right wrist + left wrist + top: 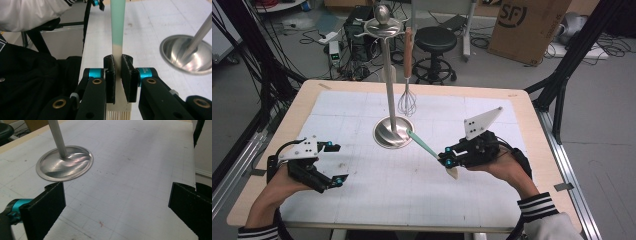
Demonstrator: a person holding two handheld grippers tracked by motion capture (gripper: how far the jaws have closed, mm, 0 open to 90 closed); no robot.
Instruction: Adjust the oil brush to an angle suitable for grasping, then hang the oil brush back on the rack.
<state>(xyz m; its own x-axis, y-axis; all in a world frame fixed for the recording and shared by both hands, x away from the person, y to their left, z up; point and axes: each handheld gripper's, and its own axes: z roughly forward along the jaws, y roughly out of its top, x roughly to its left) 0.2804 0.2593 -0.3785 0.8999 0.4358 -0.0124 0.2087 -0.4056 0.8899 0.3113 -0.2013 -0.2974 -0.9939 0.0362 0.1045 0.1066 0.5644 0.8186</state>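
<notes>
Table [522,107] is a light wood top with rounded corners, most of it covered by a white gridded mat [382,180], scuffed, with small dark marks and a red fleck near the left gripper. On the mat, toward the far middle: a steel utensil stand [393,132] with a round dished base, a tall pole and hooks on top; a whisk [407,100] with a wooden handle hangs from a hook, wires just above the mat. Right gripper [447,161] is clamped on a brush [432,151] with a mint-green handle and cream head; jaws pinch it at the cream neck, bristles below the jaws, handle tip pointing at the stand base and reaching its rim. The brush is lifted off the mat, right of the stand. Left gripper [336,162] is released, jaws wide apart, nothing between them, hovering low over the mat at the near left, well apart from the stand. Room: grey floor, lots of loose cables and a power strip behind the table, a black round stool [435,42], a cardboard box [527,25] at back right, black frame struts on both sides. The person's sleeves are striped at the cuffs.
</notes>
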